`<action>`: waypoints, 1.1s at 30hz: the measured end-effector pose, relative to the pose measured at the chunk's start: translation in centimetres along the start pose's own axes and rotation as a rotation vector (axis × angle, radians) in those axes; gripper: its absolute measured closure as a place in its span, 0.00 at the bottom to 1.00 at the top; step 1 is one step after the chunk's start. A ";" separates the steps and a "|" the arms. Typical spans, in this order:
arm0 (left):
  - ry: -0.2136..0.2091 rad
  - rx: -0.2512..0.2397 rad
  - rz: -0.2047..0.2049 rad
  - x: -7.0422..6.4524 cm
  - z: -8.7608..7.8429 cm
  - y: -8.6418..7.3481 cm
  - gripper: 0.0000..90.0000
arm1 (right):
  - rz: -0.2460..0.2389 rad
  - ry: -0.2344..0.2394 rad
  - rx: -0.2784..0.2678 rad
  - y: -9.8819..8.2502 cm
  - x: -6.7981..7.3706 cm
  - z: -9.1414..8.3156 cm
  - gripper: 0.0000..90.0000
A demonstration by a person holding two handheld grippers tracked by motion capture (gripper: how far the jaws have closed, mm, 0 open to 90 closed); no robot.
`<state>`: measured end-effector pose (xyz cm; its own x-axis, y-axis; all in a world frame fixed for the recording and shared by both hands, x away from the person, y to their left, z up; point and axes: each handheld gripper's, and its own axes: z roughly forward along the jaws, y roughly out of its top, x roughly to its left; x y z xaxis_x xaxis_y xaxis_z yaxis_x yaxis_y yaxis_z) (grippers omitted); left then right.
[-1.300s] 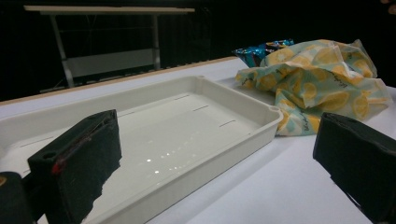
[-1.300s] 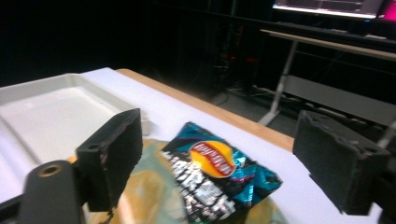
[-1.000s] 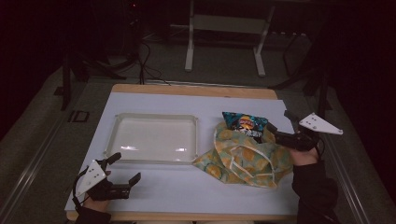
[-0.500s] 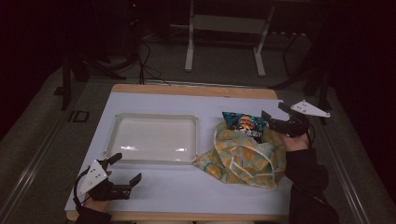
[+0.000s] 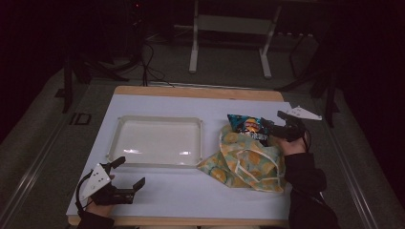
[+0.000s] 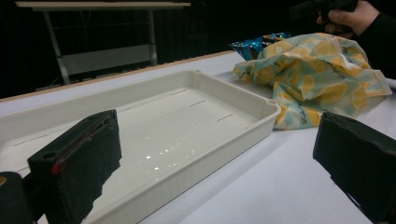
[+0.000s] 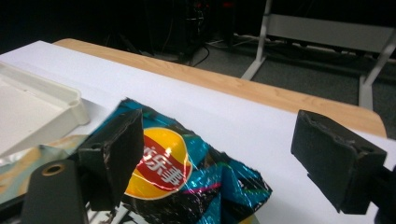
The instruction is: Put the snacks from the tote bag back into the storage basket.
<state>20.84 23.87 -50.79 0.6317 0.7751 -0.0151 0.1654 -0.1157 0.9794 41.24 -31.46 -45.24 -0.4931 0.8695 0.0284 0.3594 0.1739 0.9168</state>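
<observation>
Chip bag lying under the open right hand-held gripper

Chip bag (image 7: 187, 182), blue with a red and yellow logo, is lying on the table (image 5: 248, 102) at its right side, partly resting on the upper edge of a lemon-print cloth bag (image 5: 246, 162). The right hand-held gripper (image 5: 273, 128) is hovering just at the chip bag's right end with its jaws spread wide; in the right gripper view the bag is sitting between and below the two black jaws, closer to the left one, and it is hard to tell whether that jaw is touching the foil. The left hand-held gripper (image 5: 128, 172) is waiting at the near left corner of the table, jaws also wide apart and holding nothing, well apart from the chip bag.

The table is carrying a white sheet with a wooden edge showing along the far side. The room around it is lying in darkness, with a grey floor, cables and a pale metal frame (image 5: 229, 43) standing beyond the table.

A shallow white tray (image 5: 160, 121) is sitting at the middle left, just beside the cloth bag, whose corner is touching the tray's near right corner. In the left gripper view the tray is lying between that gripper and the cloth bag, with the chip bag peeking out behind the cloth.
</observation>
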 end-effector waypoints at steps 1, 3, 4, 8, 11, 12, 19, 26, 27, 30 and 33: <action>-0.001 0.002 0.000 0.0 0.0 0.0 0.01 | 0.000 0.000 0.000 0.0 0.0 0.0 0.19; -0.002 0.003 0.000 0.0 0.0 0.0 0.01 | 0.014 -0.007 0.008 -0.8 -0.3 0.4 0.19; -0.003 0.002 -0.001 -0.1 0.1 0.0 0.01 | 0.019 -0.009 0.011 -1.0 -0.4 0.5 0.19; -0.007 0.007 0.002 -0.1 0.1 0.0 0.01 | 0.042 -0.004 0.029 -1.8 -0.8 1.0 0.17; -0.008 0.008 0.003 -0.1 0.1 0.0 0.01 | 0.054 -0.012 0.047 -2.4 -0.9 1.5 0.15; -0.008 0.009 0.003 -0.1 0.1 0.0 0.01 | 0.059 -0.012 0.051 -2.6 -1.0 1.6 0.15; -0.010 0.014 0.007 -0.1 0.2 0.0 0.01 | 0.080 0.006 0.078 -3.2 -1.2 2.4 0.15; -0.014 0.019 0.010 -0.2 0.2 -0.1 0.02 | 0.122 0.014 0.086 -3.6 -1.7 2.8 0.15; -0.015 0.019 0.010 -0.2 0.2 -0.1 0.01 | 0.127 0.019 0.088 -3.6 -1.8 2.9 0.15; -0.015 0.020 0.010 -0.2 0.2 -0.1 0.01 | 0.151 0.047 0.104 -3.8 -2.1 3.1 0.16; -0.015 0.023 0.012 -0.2 0.3 -0.1 0.01 | 0.171 0.082 0.135 -3.9 -2.3 3.4 0.18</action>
<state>20.86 23.53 -50.91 0.6450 0.7642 -0.0063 0.1747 -0.1393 0.9747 43.65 -32.54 -50.26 -0.4765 0.8521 0.2165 0.5438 0.0922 0.8342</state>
